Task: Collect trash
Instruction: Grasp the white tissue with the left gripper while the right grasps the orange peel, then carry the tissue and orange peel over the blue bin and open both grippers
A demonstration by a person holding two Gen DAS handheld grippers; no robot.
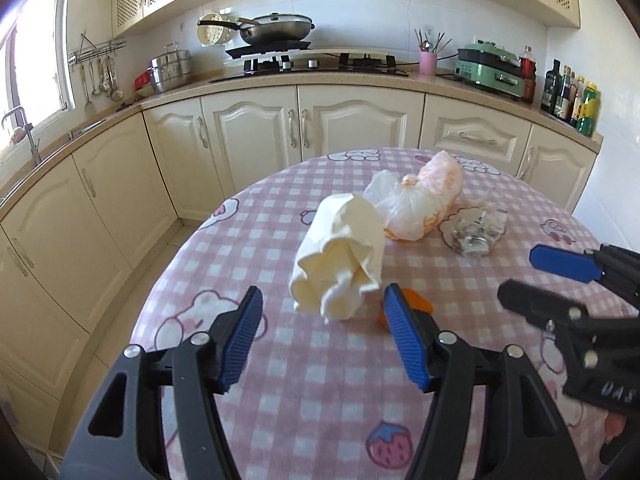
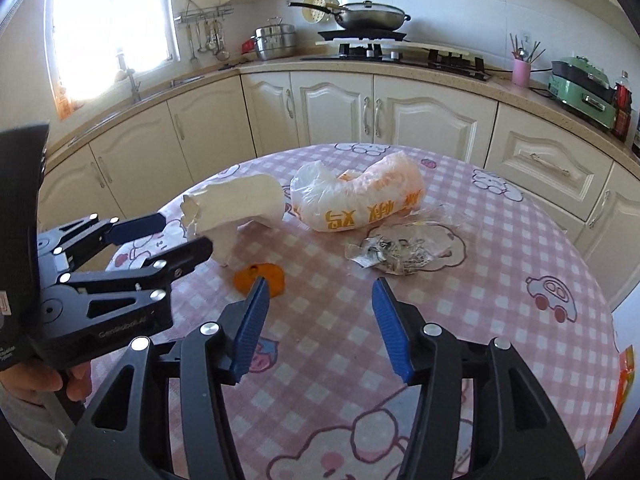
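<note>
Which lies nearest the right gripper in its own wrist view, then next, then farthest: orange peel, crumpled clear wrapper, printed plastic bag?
1. Flat orange peel, by the left finger.
2. Crumpled clear plastic wrapper, ahead, slightly right.
3. White plastic bag with orange print, farthest back.

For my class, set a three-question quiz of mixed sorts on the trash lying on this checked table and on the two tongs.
1. True or false: the left tongs are closed on the cream paper wad.
2. Which item lies nearest the right tongs?
A. orange peel
B. plastic bag with orange print
C. pink cup
3. Fill in: the crumpled clear wrapper lies on the ____ tablecloth.

Key
1. False: both tongs stand open and hold nothing.
2. A
3. pink checked
</note>
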